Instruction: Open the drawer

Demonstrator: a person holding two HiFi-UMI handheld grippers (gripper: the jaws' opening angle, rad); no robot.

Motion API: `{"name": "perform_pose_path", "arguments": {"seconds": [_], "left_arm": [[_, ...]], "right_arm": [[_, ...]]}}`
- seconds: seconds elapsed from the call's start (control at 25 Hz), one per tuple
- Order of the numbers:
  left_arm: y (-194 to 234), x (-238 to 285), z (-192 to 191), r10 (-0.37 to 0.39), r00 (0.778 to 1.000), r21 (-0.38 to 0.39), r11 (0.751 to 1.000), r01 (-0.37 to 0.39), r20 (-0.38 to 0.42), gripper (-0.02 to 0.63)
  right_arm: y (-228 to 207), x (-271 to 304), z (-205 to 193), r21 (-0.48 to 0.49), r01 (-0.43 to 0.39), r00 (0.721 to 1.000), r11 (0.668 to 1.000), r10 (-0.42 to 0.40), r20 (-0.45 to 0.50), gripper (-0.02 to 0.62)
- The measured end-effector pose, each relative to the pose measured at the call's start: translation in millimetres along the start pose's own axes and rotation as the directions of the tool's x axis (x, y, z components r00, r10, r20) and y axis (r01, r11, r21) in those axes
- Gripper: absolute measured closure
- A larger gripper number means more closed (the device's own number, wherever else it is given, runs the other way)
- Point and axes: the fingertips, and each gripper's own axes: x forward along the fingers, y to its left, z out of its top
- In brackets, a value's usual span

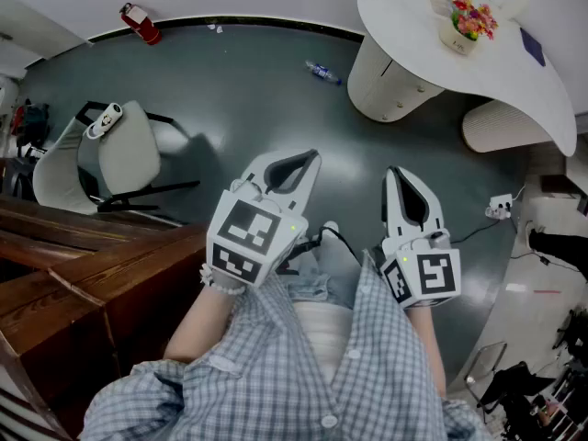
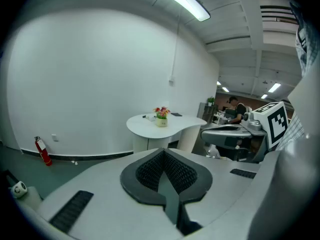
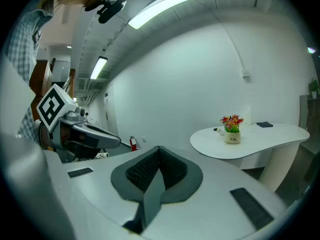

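Observation:
Dark wooden furniture (image 1: 87, 278) stands at the lower left of the head view; I cannot make out a drawer front or handle on it. My left gripper (image 1: 305, 158) is held in front of the person's checked shirt, to the right of the wood and apart from it. Its jaws are shut with nothing between them, and its pads meet in the left gripper view (image 2: 163, 152). My right gripper (image 1: 396, 173) hangs beside it, also shut and empty (image 3: 159, 149). Both point out over the dark floor toward the white table.
A white curved table (image 1: 514, 72) carries a flower pot (image 1: 464, 21) at the upper right. At the left stands a white chair (image 1: 124, 154). A red fire extinguisher (image 1: 140, 23) and a water bottle (image 1: 323, 72) lie by the far wall. A power strip (image 1: 500, 207) lies on the floor at the right.

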Motion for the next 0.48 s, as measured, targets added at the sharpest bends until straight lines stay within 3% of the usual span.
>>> {"name": "perform_pose_path", "arguments": {"seconds": [0.48], "left_arm": [[4.9, -0.9, -1.6, -0.016, 1.000, -0.010, 1.000, 0.016, 0.002, 0.601]], "right_arm": [[6.7, 2.9, 2.4, -0.017, 0.002, 1.000, 1.000, -0.002, 0.006, 0.588]]}}
